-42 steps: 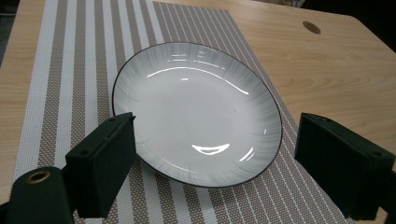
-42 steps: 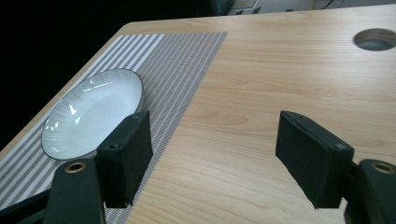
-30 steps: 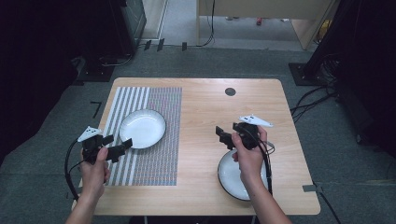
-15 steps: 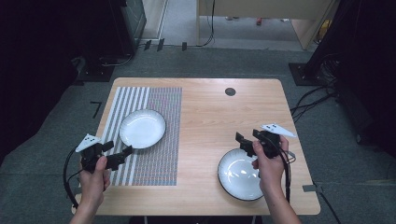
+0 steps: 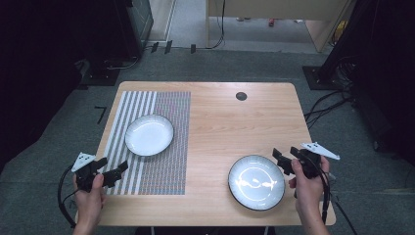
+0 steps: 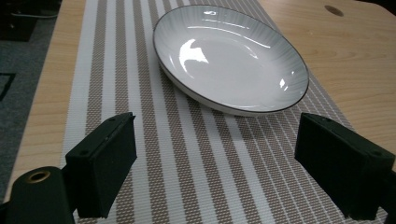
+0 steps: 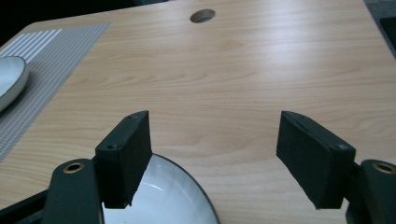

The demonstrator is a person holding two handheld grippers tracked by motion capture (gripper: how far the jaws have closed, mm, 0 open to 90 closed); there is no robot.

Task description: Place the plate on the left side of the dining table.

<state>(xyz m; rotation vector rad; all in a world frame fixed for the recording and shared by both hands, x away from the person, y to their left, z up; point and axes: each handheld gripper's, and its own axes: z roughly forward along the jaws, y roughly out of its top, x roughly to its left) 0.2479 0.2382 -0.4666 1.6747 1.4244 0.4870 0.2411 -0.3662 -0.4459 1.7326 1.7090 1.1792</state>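
I had drawn the right gripper back off the near plate; that plate sat on bare table, unheld. Both grippers stood open and empty. The left gripper faced the far plate, already on the striped mat. Remaining, I judged: the near plate.

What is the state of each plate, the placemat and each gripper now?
Plate on the placemat: upright, empty.
Plate on the bare table: upright, empty, free.
Striped placemat: flat, unfolded.
Left gripper: jaws open, holding nothing.
Right gripper: jaws open, holding nothing.
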